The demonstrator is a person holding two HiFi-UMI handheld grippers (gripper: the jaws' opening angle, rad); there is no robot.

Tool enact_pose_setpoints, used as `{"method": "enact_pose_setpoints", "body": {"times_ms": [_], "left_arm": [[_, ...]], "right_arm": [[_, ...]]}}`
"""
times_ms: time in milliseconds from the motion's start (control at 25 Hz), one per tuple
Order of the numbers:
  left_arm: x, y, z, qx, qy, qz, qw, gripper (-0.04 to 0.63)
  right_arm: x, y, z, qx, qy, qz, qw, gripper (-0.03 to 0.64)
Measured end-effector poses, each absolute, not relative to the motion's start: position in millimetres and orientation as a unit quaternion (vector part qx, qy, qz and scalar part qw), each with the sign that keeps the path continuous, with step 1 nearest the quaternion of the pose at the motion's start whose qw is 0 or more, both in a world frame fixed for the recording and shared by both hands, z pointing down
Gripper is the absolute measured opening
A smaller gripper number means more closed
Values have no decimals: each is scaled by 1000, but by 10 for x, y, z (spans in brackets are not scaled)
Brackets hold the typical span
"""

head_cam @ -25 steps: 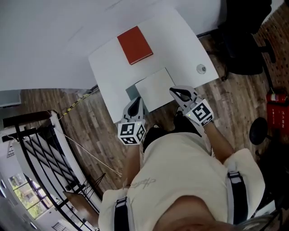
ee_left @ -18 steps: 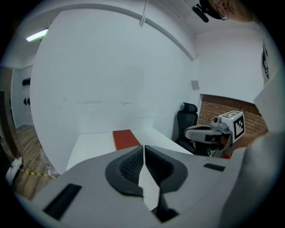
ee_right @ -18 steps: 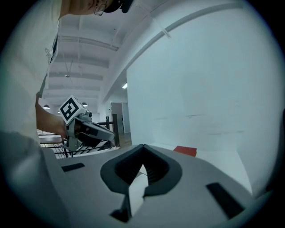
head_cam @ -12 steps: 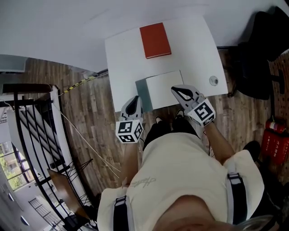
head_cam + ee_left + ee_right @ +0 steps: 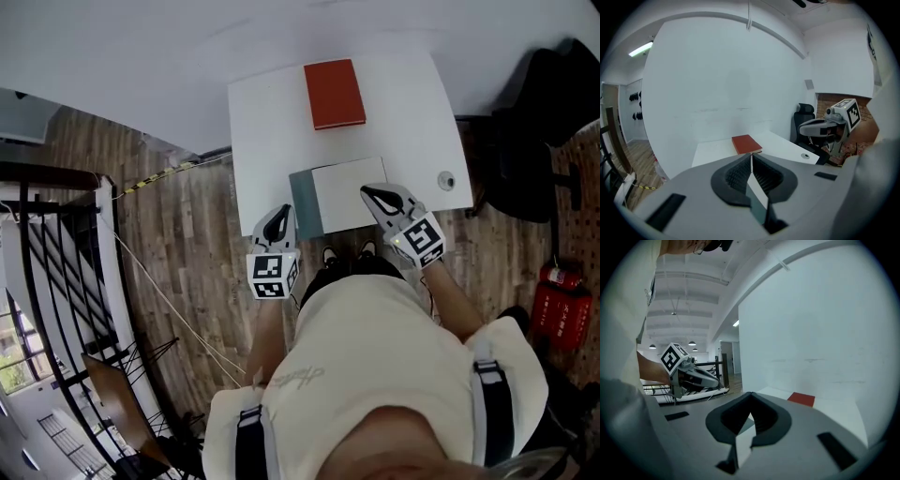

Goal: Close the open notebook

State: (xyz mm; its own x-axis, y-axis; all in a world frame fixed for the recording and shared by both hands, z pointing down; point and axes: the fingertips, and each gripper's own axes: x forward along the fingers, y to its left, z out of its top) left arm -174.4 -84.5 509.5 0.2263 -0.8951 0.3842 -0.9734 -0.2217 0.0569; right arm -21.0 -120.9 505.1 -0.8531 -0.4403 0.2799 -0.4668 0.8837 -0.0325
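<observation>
Notebook [image 5: 342, 194] lies mid-frame at the near edge of our white table [image 5: 262, 122], below a red book [image 5: 335, 94]; left gripper [image 5: 279, 216] sits lower left, right gripper [image 5: 368, 194] at its right edge. Left gripper view: jaws pressed together, empty. Right gripper view: likewise closed, empty.

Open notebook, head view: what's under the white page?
A teal strip, apparently the cover, shows along the left edge of the white page, flat on the white table. Anything else beneath the page is covered by it and cannot be seen.
</observation>
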Motion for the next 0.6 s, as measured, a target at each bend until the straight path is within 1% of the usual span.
{"method": "enact_pose_setpoints", "body": {"times_ms": [280,600], "left_arm": [[-1878,-842,5166,773,-601,155,130,26],[-2034,-819,5266,774,-597,144,155,28]], "right_arm": [[-340,-1275,5013,238,-962,71,110,8],[-448,-1259,4989,236,-963,57,116,8]]}}
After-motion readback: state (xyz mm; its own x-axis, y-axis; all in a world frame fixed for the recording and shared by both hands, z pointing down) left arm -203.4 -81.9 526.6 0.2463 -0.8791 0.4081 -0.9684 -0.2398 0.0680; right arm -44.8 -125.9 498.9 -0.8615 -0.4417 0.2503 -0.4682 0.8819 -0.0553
